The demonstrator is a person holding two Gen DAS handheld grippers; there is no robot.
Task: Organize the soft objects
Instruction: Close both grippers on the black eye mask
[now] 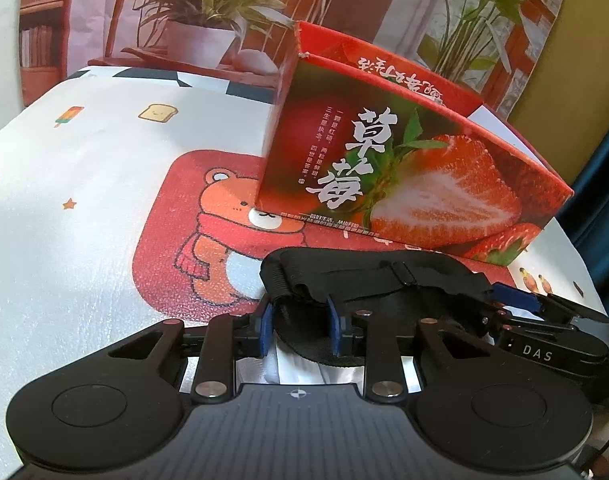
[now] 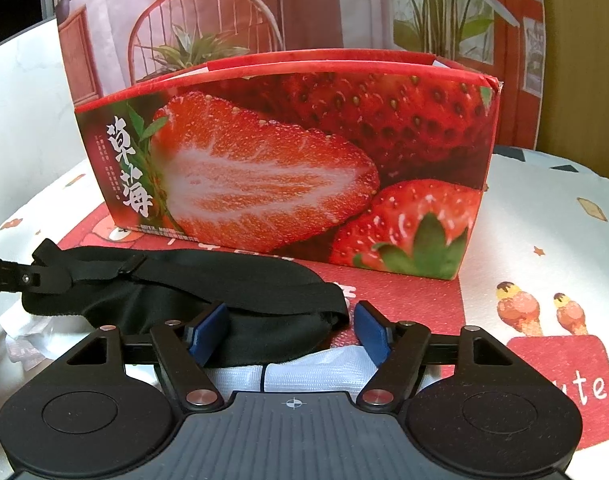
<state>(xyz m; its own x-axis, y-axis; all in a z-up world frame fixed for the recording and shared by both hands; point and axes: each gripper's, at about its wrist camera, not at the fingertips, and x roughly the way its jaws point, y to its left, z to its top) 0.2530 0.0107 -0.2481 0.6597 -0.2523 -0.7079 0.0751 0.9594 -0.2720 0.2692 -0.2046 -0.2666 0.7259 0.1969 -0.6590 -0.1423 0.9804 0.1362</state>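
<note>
A black eye mask [image 1: 384, 280] with an elastic strap lies on the red bear mat [image 1: 172, 264], in front of an open strawberry-printed box [image 1: 404, 168]. My left gripper [image 1: 300, 326] is shut on the mask's left end, with dark fabric bunched between its blue pads. In the right wrist view the mask [image 2: 176, 292] stretches to the left. Its right end sits between the pads of my right gripper [image 2: 289, 330], which stands open; the right pad is clear of the fabric. The box [image 2: 288, 168] rises just behind.
Crinkled white plastic packaging [image 2: 304, 372] lies under the mask, near the front. A white printed tablecloth [image 1: 64, 200] covers the table, which drops off at the right [image 1: 584, 264]. A backdrop printed with a chair and plants [image 2: 208, 12] stands behind the box.
</note>
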